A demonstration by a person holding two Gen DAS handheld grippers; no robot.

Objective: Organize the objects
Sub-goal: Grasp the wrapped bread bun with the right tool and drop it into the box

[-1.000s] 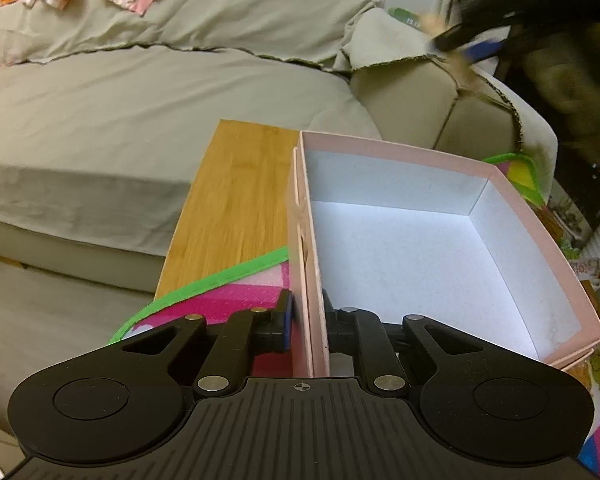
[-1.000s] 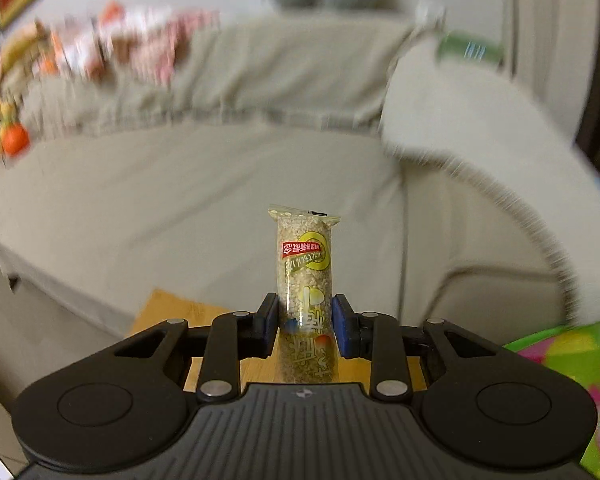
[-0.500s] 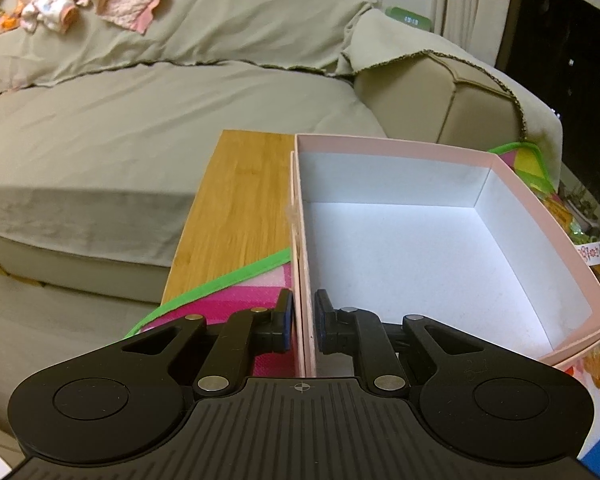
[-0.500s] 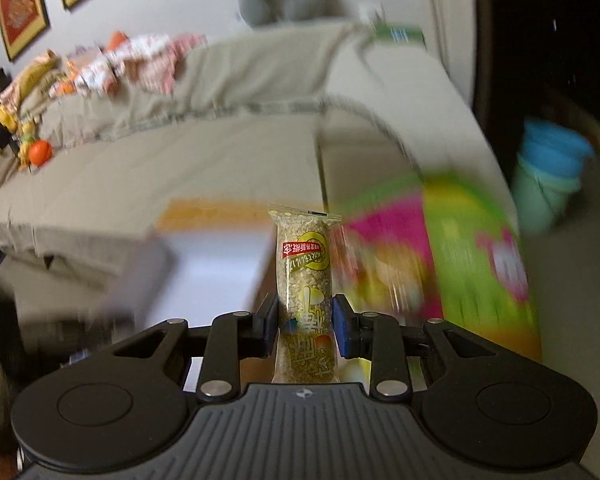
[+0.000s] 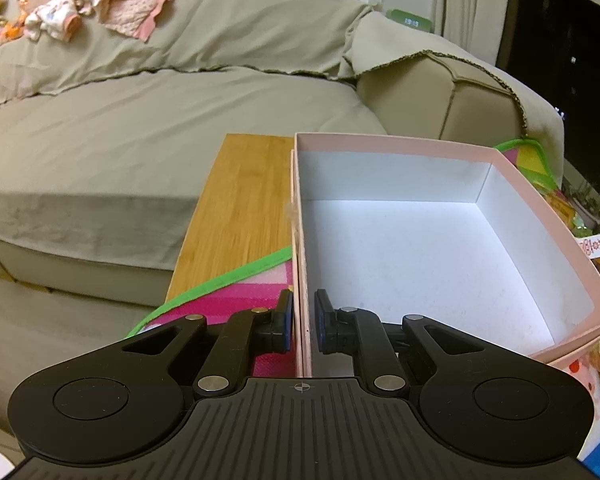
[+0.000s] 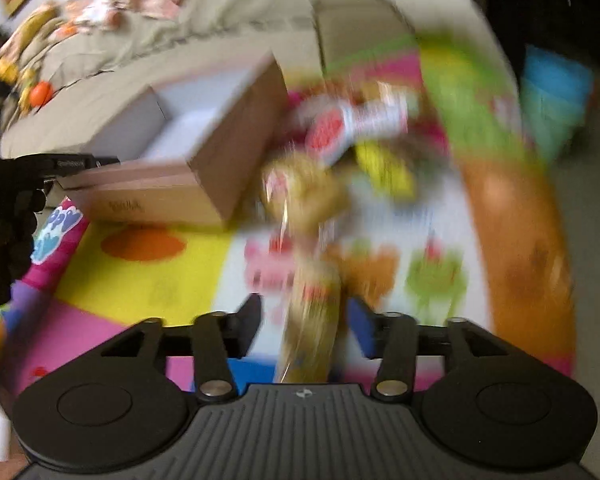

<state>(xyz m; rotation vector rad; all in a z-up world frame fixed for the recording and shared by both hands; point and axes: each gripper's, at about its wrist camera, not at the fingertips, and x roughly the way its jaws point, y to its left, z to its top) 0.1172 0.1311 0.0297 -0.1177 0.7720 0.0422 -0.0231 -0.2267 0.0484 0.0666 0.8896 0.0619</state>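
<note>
My left gripper (image 5: 301, 326) is shut on the near left wall of the pink box (image 5: 305, 280), whose white inside holds nothing. The box rests on a colourful mat. In the blurred right wrist view the box (image 6: 204, 176) lies at the left. My right gripper (image 6: 304, 320) has its jaws spread apart, and the rice snack bar (image 6: 314, 320) stands between them with gaps on both sides. Other snack packets (image 6: 340, 132) lie in a pile on the mat (image 6: 420, 272) ahead.
A beige sofa (image 5: 140, 120) fills the back, with clothes (image 5: 100, 4) on its backrest. A wooden board (image 5: 244, 200) lies left of the box. A blue bucket (image 6: 556, 92) stands at the far right. Snack packets (image 5: 596, 240) lie right of the box.
My right gripper swung down toward the mat and its jaws opened, loosening the snack bar. My left gripper kept its hold on the box wall.
</note>
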